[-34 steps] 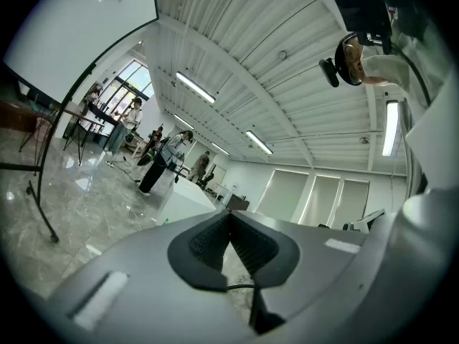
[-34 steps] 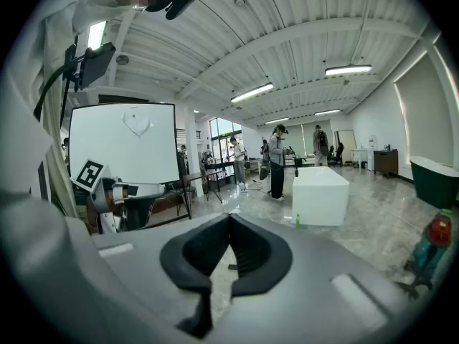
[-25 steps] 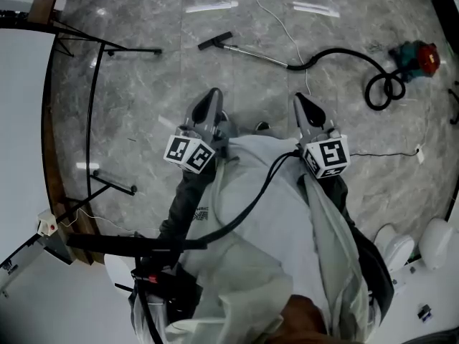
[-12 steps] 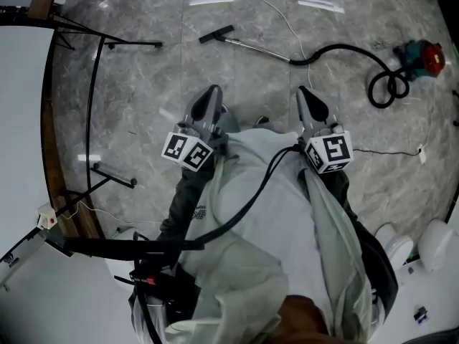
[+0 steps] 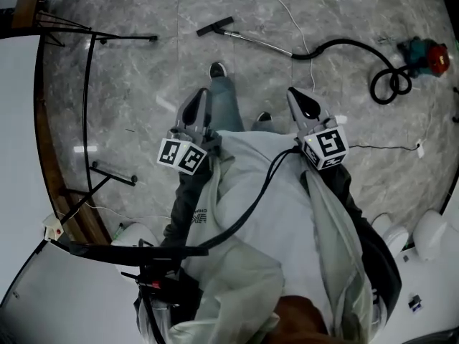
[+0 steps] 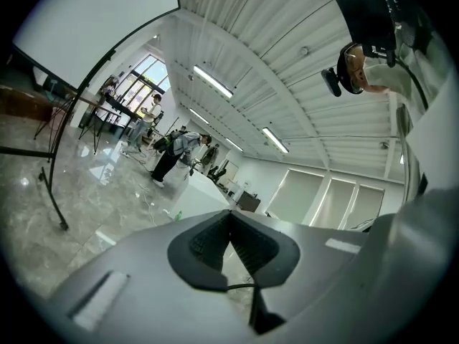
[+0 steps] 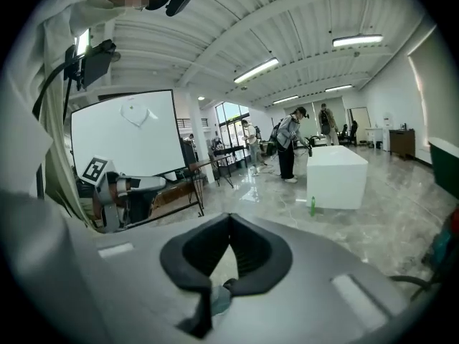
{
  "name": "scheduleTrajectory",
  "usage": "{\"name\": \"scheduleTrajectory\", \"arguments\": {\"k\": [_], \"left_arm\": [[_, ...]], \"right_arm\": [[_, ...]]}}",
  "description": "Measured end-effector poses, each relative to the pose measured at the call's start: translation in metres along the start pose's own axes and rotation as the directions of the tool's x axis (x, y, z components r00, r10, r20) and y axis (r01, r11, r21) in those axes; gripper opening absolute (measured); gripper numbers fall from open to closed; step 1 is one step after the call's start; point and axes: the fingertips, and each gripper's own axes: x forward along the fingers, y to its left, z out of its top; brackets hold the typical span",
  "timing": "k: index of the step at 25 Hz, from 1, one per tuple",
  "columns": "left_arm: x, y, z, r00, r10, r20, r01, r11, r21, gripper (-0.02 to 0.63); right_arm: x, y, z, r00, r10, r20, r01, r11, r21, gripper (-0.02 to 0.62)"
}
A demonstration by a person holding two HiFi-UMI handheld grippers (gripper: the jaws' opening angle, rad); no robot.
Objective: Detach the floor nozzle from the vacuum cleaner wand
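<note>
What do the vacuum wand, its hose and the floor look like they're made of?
Wand: likely metal, thin, pale and shiny.
Hose: probably flexible black plastic or rubber; it loops.
Floor: polished veined grey stone or tile, reflecting lights.

View steeply down a person's front onto a grey marble floor (image 5: 136, 92). The person wears a pale jacket (image 5: 272, 221) and holds the left gripper (image 5: 199, 95) and right gripper (image 5: 292, 93) out ahead, well apart. Both point forward with jaws together. Between them one leg (image 5: 224, 106) in jeans reaches forward, its shoe (image 5: 217, 69) on the floor. Well beyond the shoe lies the nozzle (image 5: 215, 26), joined to a thin wand (image 5: 258, 42). From the wand a black hose (image 5: 344, 49) loops across to a teal and red vacuum body (image 5: 421, 54) at far right. At left are a black stand (image 5: 129, 39) and a white screen (image 5: 18, 120).
</note>
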Motion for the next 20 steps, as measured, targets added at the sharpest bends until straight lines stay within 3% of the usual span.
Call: {"name": "scheduleTrajectory", "arguments": {"k": [4,7,10,13,15,18,20], "left_arm": [[0.054,0.064,0.009,0.999,0.016,-0.052,-0.016,1.0,-0.006,0.002],[0.097,0.107,0.016,0.99,-0.017,-0.142,0.016,1.0,-0.003,0.003],[0.139,0.159,0.012,0.968,-0.062,-0.243,0.061,0.998,-0.009,0.033],[0.173,0.215,-0.009,0.936,-0.078,-0.343,0.077,0.997,-0.016,0.063],[0.192,0.257,-0.032,0.922,-0.049,-0.384,0.047,0.999,-0.014,0.063],[0.21,0.322,-0.086,0.9,0.032,-0.434,-0.037,0.999,-0.004,0.063],[0.218,0.363,-0.132,0.879,0.073,-0.47,-0.083,0.997,0.0,0.063]], "right_arm": [[0.064,-0.028,0.008,0.998,-0.06,-0.027,0.058,0.996,-0.066,0.0],[0.115,-0.046,-0.001,0.981,-0.11,-0.163,0.085,0.985,-0.15,0.0],[0.182,-0.069,-0.013,0.955,-0.114,-0.275,0.058,0.977,-0.204,0.0],[0.256,-0.1,-0.032,0.944,-0.129,-0.304,0.054,0.969,-0.243,0.0],[0.307,-0.124,-0.064,0.936,-0.125,-0.33,0.024,0.956,-0.293,0.002],[0.386,-0.159,-0.151,0.9,-0.063,-0.43,-0.071,0.955,-0.288,0.026],[0.432,-0.183,-0.222,0.868,-0.043,-0.495,-0.108,0.956,-0.274,0.112]]}}
